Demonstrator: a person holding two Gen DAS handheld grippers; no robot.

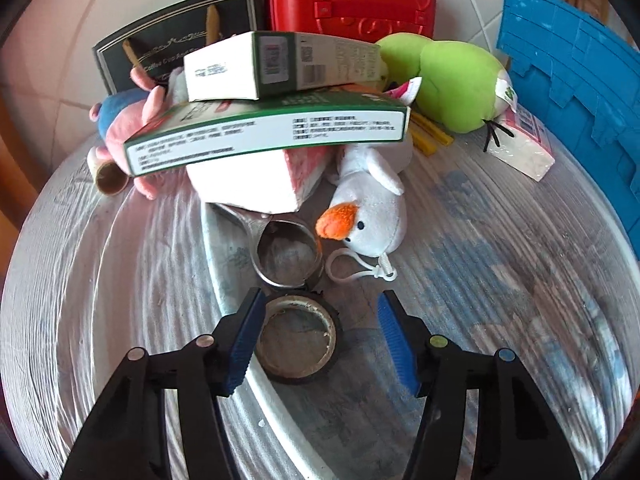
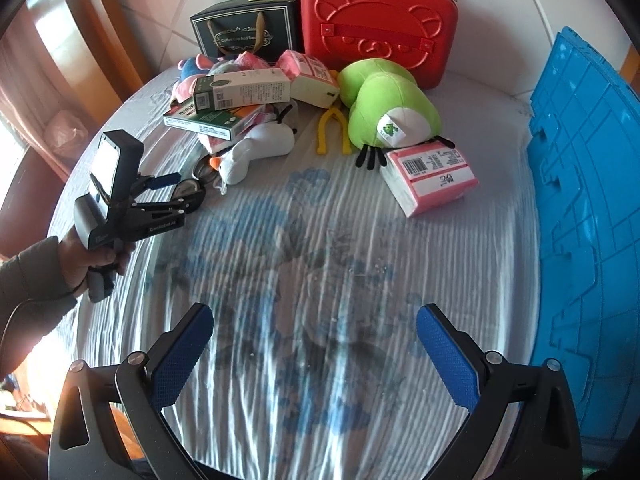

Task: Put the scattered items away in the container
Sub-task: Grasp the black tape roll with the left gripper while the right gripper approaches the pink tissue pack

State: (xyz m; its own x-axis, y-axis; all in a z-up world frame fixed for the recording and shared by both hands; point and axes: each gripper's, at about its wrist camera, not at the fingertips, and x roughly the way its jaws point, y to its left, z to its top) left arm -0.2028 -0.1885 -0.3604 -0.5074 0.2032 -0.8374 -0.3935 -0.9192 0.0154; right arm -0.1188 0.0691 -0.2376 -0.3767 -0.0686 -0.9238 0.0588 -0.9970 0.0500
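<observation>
My left gripper (image 1: pixel 320 308) is open, its blue pads either side of a black tape roll (image 1: pixel 298 338) lying flat on the bed. A metal ring-shaped strainer (image 1: pixel 288 254) lies just beyond the roll. A white goose plush (image 1: pixel 368 204) lies right of it. Two green-and-white boxes (image 1: pixel 264 136) are stacked on a pink plush (image 1: pixel 132 116) and a tissue pack. The blue crate (image 1: pixel 576 80) stands at the right. My right gripper (image 2: pixel 316 356) is open and empty over bare bedsheet; the left gripper (image 2: pixel 176 196) shows at its left.
A red case (image 2: pixel 380 24) and a black gift bag (image 2: pixel 244 34) stand at the back. A green plush (image 2: pixel 388 108), a yellow clip (image 2: pixel 334 130) and a pink tissue pack (image 2: pixel 430 176) lie near the blue crate (image 2: pixel 584 216).
</observation>
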